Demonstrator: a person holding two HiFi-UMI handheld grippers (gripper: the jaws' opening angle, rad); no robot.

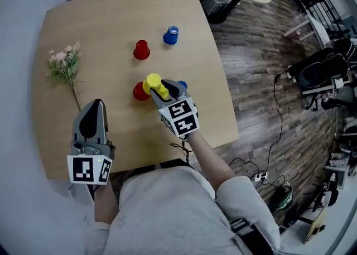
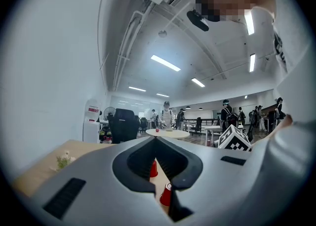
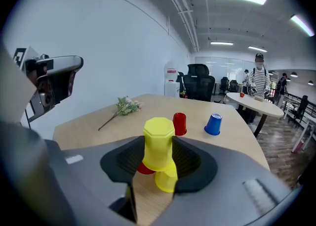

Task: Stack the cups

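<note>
A white shirt (image 1: 167, 203) fills the bottom of the head view, with both arms reaching up-frame over the table (image 1: 111, 14). At lower left the left gripper (image 1: 98, 105) sits near the table's lower edge. In the left gripper view its tips meet at frame centre, shut on nothing. Through the slot below them show the near red cup (image 2: 166, 194) and the far red cup (image 2: 153, 169). At the centre of the head view the right gripper (image 1: 160, 88) is clamped on an upturned yellow cup (image 1: 152, 83). In the right gripper view that cup stands base up in the middle of the frame, with a pad against each side. A second yellow cup (image 3: 167, 179) shows just beneath it; whether the two touch I cannot tell. In the head view the near red cup lies just left of the held one, and in the right gripper view it is partly hidden behind it. The far red cup and the blue cup (image 1: 171, 35) stand upturned above centre, near each other but apart, and well clear of the right gripper. Flowers (image 1: 64, 61) lie by the table's left edge.
</note>
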